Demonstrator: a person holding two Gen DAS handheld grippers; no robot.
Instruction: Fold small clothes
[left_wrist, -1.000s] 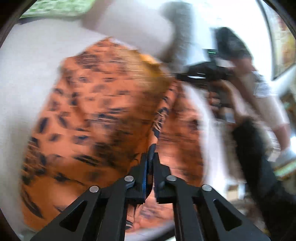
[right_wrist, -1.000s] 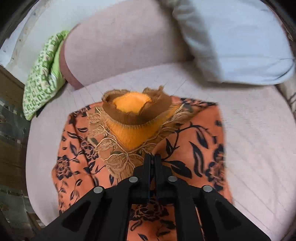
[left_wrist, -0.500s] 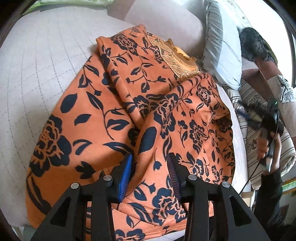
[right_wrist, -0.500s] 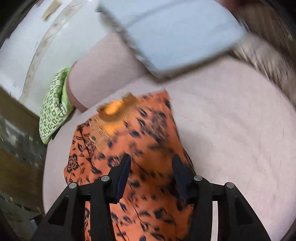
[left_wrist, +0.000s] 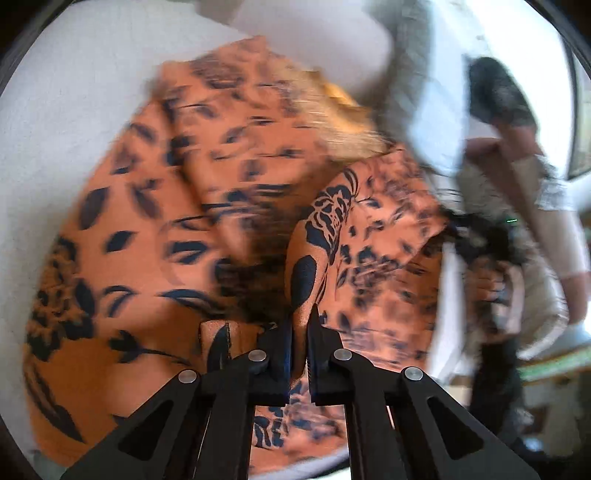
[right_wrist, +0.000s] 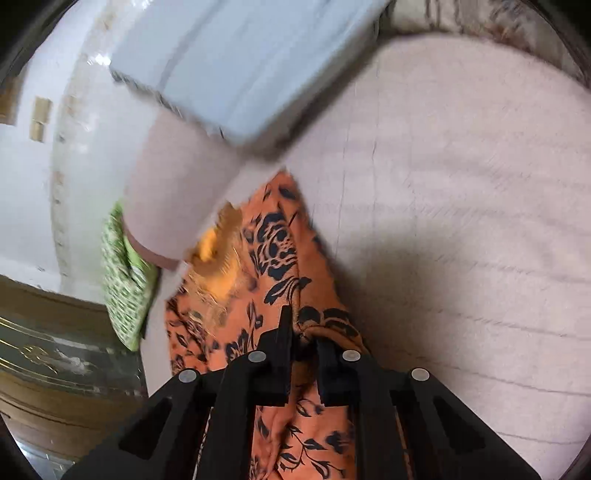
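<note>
Both grippers (left_wrist: 300, 325) (right_wrist: 301, 332) pinch garment (right_wrist: 280, 258), neck far end.

Garment (right_wrist: 280, 258) on bed (right_wrist: 461, 192), pillow (right_wrist: 236, 62) behind.

Most of the orange floral garment (left_wrist: 155, 206) is being smeared by motion blur in the left wrist view. In the right wrist view, its lower part is being hidden behind the right gripper (right_wrist: 301, 332).
</note>
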